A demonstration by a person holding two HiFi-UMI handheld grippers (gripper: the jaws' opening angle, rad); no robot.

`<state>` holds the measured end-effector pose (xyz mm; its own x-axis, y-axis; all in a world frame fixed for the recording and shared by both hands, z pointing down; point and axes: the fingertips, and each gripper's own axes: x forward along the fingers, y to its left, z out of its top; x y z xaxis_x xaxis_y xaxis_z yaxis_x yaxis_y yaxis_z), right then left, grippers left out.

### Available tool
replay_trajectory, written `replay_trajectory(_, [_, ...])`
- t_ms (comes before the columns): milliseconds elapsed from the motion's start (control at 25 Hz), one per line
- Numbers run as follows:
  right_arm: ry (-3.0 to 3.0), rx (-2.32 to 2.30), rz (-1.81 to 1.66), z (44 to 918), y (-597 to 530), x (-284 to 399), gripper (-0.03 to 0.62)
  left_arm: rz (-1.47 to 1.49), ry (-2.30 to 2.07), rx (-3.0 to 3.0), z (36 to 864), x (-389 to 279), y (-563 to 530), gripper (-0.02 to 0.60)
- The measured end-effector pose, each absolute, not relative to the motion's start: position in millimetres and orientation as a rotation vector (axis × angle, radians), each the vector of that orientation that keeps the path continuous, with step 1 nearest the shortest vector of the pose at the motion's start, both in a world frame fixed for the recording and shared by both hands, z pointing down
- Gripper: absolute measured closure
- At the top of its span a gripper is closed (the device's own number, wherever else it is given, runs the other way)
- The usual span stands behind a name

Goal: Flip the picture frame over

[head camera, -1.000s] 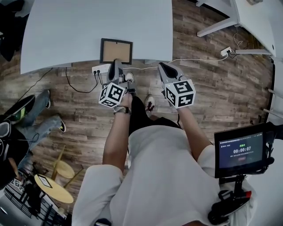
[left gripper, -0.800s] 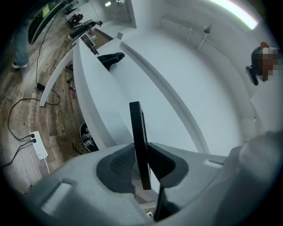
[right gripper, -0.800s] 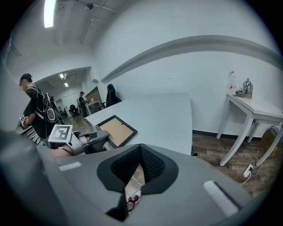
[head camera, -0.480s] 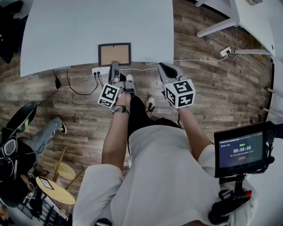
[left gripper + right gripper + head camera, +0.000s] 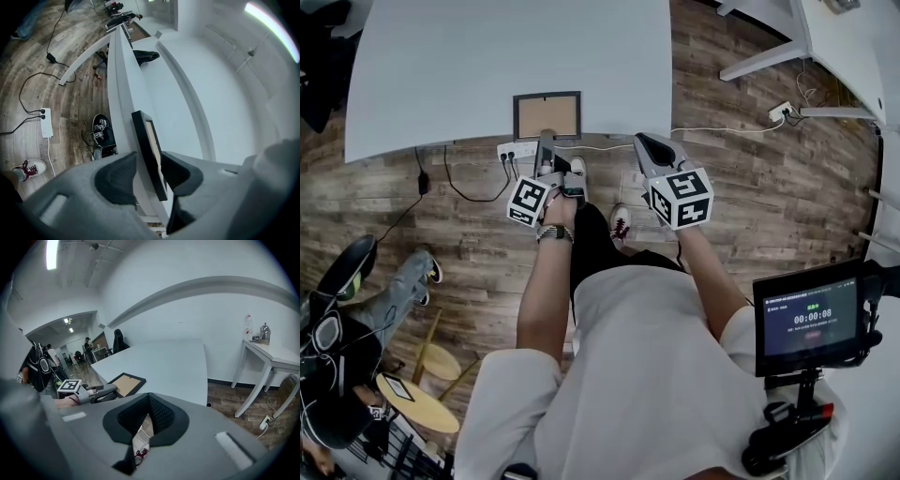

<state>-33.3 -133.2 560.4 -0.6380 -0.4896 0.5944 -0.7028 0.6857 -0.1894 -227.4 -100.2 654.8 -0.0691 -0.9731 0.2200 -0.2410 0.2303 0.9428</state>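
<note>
The picture frame point(image 5: 547, 116) is black-rimmed and lies on the white table point(image 5: 487, 56) by its near edge, brown backing up. My left gripper point(image 5: 546, 148) reaches to the frame's near rim. In the left gripper view the frame point(image 5: 144, 136) stands edge-on between the jaws of the left gripper point(image 5: 149, 173). They are opening, and the left pad point(image 5: 117, 180) stands clear of the rim. My right gripper point(image 5: 649, 147) hangs over the floor off the table edge, shut on nothing. The right gripper view shows the frame point(image 5: 124, 383) and the left gripper point(image 5: 101, 391) beyond the right gripper point(image 5: 149, 401).
A power strip point(image 5: 514, 148) with cables lies on the wooden floor under the table edge. A screen on a stand point(image 5: 811, 319) is at the right, and another white table point(image 5: 844, 47) at the far right. A person point(image 5: 356, 309) sits at the left by a round stool point(image 5: 412, 398).
The frame has come down from a skewed, lifted pose and now lies flat and square on the table. My left gripper rolled and sank with it. The right gripper kept still.
</note>
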Motion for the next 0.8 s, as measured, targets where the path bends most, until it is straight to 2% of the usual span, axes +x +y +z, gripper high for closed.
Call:
replay_trajectory(200, [-2.39,0.925,0.558,559,-137,-35,0.592,-0.919,-1.531,1.169,655,-232,-96,0.39])
replay_trajectory(800, [-2.446,0.932,0.532,541,-150,-50,0.592,-0.634,-1.713,1.31,625,-238,-83,0.401])
